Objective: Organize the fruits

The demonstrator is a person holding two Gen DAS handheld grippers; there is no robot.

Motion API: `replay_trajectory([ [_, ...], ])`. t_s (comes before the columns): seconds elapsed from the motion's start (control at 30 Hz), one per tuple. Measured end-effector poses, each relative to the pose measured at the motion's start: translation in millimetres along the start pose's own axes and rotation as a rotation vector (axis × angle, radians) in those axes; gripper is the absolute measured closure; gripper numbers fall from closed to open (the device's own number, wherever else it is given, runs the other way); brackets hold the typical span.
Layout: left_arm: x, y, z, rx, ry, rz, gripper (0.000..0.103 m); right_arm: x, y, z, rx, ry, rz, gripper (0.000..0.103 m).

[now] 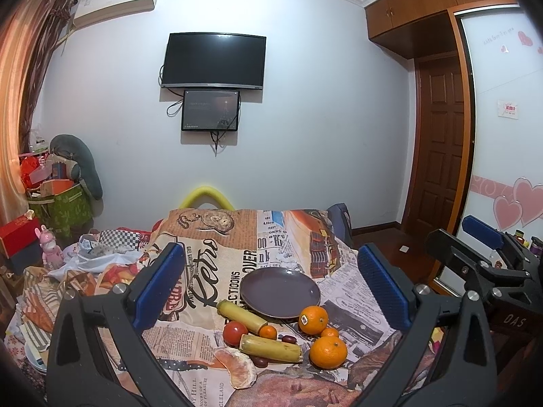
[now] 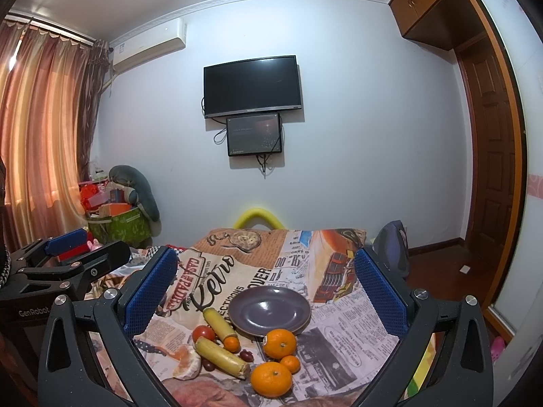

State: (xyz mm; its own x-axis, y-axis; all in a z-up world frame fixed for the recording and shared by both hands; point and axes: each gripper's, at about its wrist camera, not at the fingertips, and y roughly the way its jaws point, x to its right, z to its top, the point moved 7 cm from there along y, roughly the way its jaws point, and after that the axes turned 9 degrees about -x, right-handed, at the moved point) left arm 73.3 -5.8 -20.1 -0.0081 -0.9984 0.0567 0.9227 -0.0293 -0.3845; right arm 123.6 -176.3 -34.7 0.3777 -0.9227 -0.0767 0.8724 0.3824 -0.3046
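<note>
Both grippers hang spread wide with nothing between their blue pads: the left gripper and the right gripper. Low in the middle of each frame, on the newsprint-patterned tabletop, the fruits cluster just below an empty grey plate: oranges, sugarcane pieces, a tomato.

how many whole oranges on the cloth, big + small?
4. Big stickered orange beside the plate; big one nearest camera; small one between them; small one by the yellow sticks.
</note>
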Motion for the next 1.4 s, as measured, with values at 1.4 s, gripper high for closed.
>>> replay_trajectory([
  [1.4,-5,11,-4,-0.018,-0.021,-0.035,0.0,4,8,-7,-0.029,0.011,-0.007,0.0],
])
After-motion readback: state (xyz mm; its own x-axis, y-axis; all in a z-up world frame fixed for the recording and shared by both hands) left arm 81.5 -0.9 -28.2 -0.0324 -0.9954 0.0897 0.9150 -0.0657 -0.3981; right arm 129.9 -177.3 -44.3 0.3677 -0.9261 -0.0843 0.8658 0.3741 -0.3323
